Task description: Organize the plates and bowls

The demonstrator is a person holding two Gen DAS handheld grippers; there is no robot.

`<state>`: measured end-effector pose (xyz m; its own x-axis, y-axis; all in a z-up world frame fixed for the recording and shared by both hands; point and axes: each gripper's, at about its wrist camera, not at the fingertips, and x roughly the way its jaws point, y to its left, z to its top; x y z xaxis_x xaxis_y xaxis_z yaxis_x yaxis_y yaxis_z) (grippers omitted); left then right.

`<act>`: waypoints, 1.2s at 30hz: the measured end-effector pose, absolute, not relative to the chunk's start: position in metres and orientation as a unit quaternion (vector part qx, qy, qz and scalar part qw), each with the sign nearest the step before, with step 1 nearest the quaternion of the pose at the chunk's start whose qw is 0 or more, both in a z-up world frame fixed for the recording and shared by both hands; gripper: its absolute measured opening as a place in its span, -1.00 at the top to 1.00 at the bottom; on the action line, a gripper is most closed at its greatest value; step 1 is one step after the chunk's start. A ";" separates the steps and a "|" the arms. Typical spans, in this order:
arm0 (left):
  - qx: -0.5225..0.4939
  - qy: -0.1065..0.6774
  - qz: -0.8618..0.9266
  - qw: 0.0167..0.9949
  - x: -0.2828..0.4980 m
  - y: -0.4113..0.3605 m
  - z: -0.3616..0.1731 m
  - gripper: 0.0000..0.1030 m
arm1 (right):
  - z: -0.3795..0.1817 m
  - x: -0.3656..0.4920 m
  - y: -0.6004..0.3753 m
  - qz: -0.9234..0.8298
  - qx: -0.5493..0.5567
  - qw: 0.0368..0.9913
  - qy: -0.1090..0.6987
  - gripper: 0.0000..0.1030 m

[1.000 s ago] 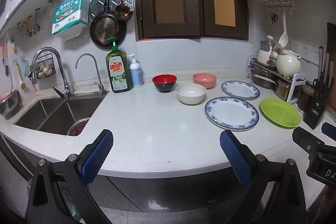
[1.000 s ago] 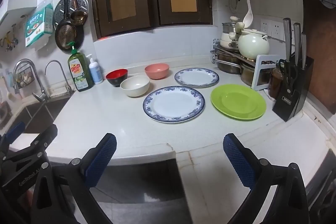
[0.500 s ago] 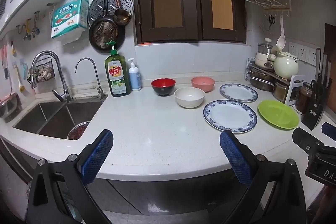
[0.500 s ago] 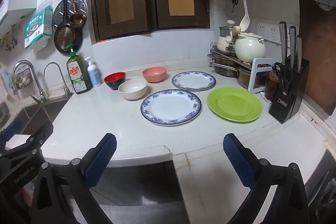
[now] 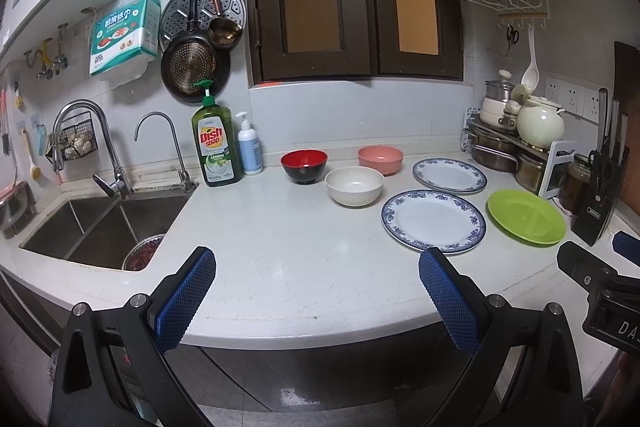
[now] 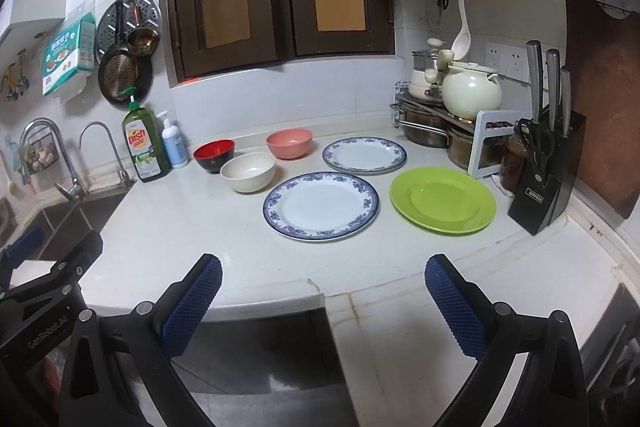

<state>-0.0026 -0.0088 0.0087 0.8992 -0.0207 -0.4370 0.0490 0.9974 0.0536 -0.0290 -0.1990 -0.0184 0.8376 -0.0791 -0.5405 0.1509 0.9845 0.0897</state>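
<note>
Six dishes on counter: three bowls left, three plates right, none stacked | left gripper and right gripper both spread apart, empty, near the front edge | risk: thin plate rims may slip from pads.
</note>
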 end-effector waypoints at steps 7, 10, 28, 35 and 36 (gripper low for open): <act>0.032 0.223 -0.020 0.974 -0.001 -0.009 0.010 -1.00 | -0.016 -0.028 -0.199 -0.061 0.063 0.956 0.280 -0.99; 0.033 0.223 -0.020 0.974 -0.001 -0.008 0.010 -1.00 | -0.017 -0.028 -0.199 -0.062 0.063 0.956 0.280 -0.99; 0.033 0.224 -0.021 0.974 -0.001 -0.007 0.011 -1.00 | -0.015 -0.027 -0.200 -0.062 0.062 0.956 0.280 -0.99; 0.033 0.225 -0.022 0.974 0.000 -0.006 0.012 -1.00 | -0.013 -0.026 -0.200 -0.061 0.060 0.956 0.279 -0.99; 0.033 0.226 -0.022 0.973 0.000 -0.006 0.012 -1.00 | -0.013 -0.026 -0.200 -0.062 0.060 0.956 0.280 -0.99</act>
